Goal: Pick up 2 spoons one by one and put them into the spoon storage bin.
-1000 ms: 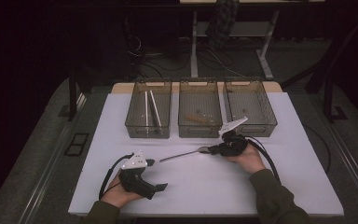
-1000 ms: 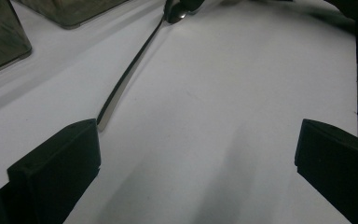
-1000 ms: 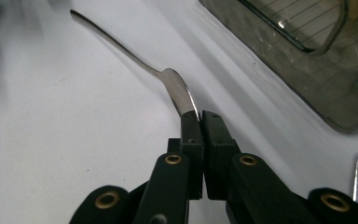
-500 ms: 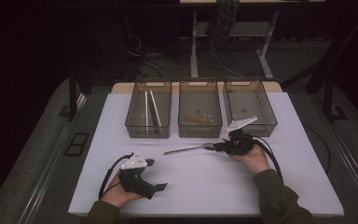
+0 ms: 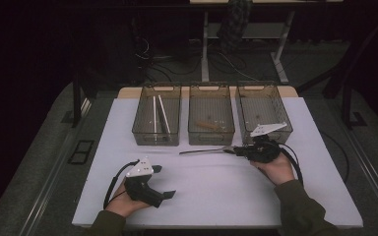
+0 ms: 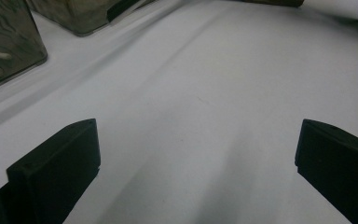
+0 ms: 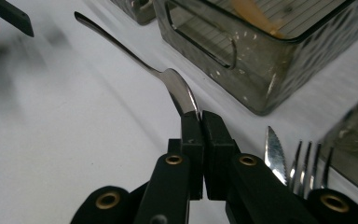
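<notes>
right gripper (image 7: 199, 122) clenched on slim shiny metal fork (image 7: 177, 91) | left gripper (image 6: 196, 154) released over smooth white table (image 6: 205, 84)

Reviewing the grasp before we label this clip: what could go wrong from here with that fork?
1. The right gripper pinches the fork near its tines, with the long handle sticking out; it may pivot or slip.
2. The handle could knock the wall of the middle bin right beside it.
3. The left gripper rests open on the table, so it can't catch a drop.
</notes>
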